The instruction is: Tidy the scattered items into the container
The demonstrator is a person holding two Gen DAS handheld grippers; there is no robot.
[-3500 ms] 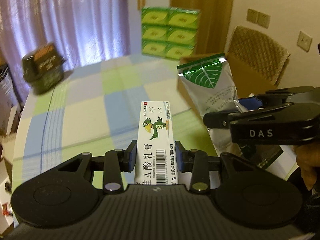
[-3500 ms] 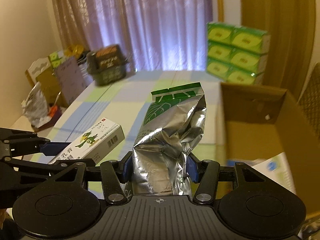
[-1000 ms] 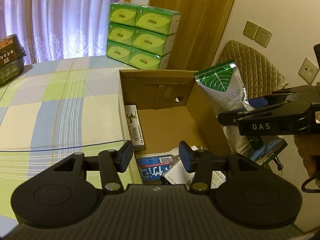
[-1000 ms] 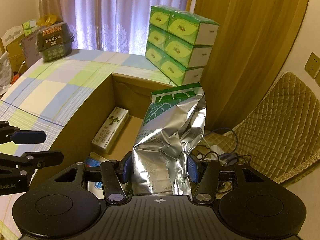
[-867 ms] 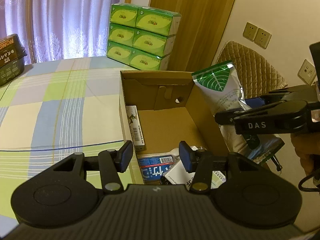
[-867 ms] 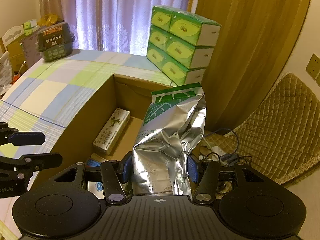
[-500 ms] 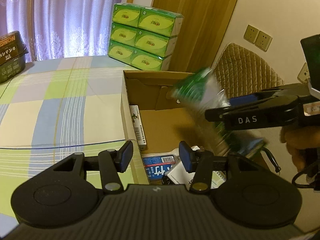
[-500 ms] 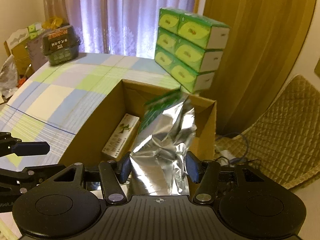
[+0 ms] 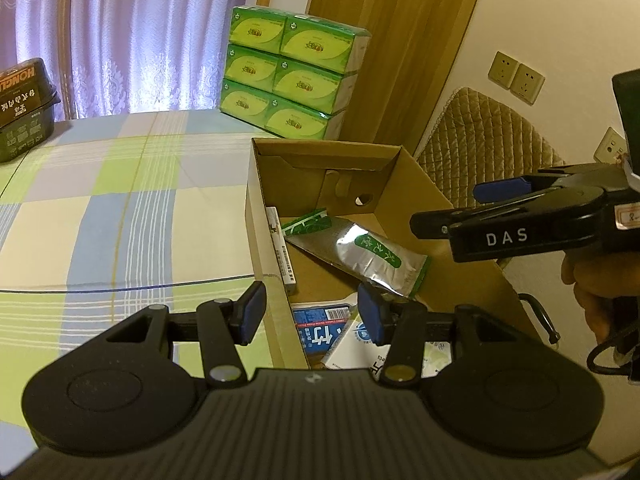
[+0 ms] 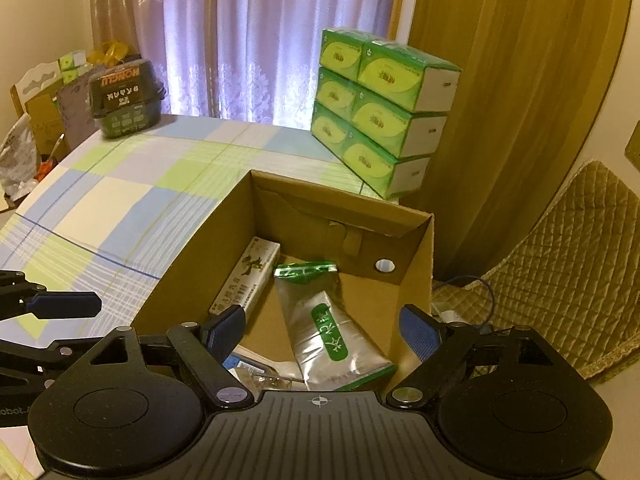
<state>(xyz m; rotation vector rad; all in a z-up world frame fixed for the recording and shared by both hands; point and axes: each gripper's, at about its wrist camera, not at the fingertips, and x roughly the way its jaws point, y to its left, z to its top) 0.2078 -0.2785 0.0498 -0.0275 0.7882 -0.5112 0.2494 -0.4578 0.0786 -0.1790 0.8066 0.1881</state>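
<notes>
Rt gripper (image 10: 320,330) jaws spread wide, empty: just let go of foil pouch (image 10: 328,328). Pouch lay flat inside cardboard box (image 10: 416,248), beside ointment carton (image 10: 250,276). Lt gripper (image 9: 311,312) also open, empty, over box's near-left wall. Both items binned.

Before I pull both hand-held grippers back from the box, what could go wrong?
1. The right hand-held gripper hangs open low over the box; its right finger sits near the side wall and could catch it on withdrawal.
2. The foil pouch lies slanted on other items, so it may slide.
3. The left hand-held gripper straddles the box's near wall; swinging sideways could shove the box.
</notes>
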